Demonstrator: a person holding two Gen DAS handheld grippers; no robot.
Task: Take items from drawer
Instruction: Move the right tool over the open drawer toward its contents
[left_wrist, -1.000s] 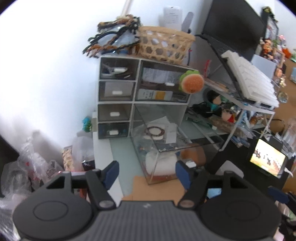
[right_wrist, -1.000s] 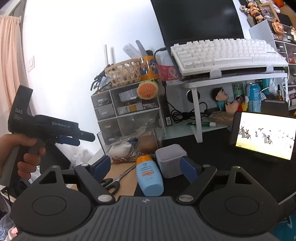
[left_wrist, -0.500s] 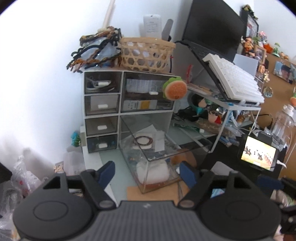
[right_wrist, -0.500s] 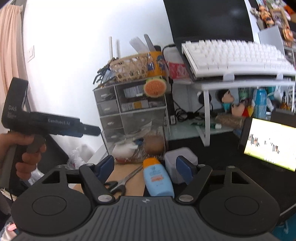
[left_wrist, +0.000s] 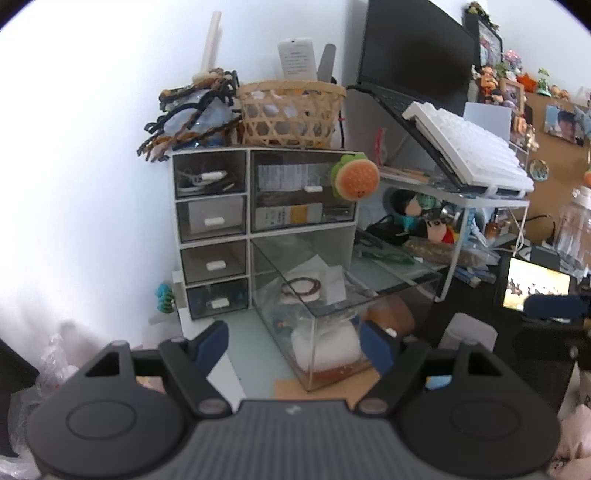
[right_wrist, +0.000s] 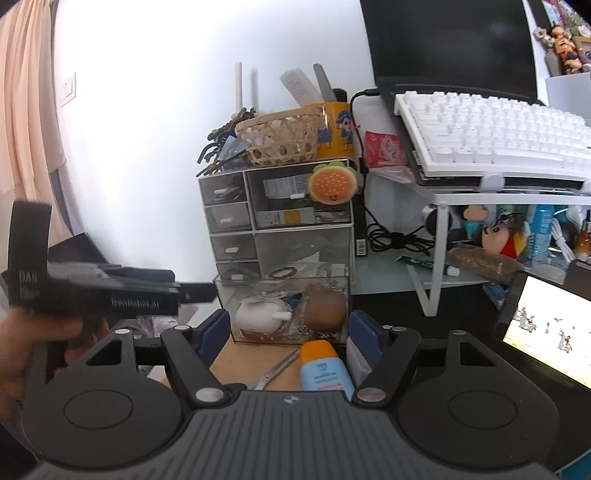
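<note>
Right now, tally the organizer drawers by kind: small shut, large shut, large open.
small shut drawers: 4
large shut drawer: 1
large open drawer: 1
Total: 6

Bright, washed-out wall; fisheye-warped edges.
</note>
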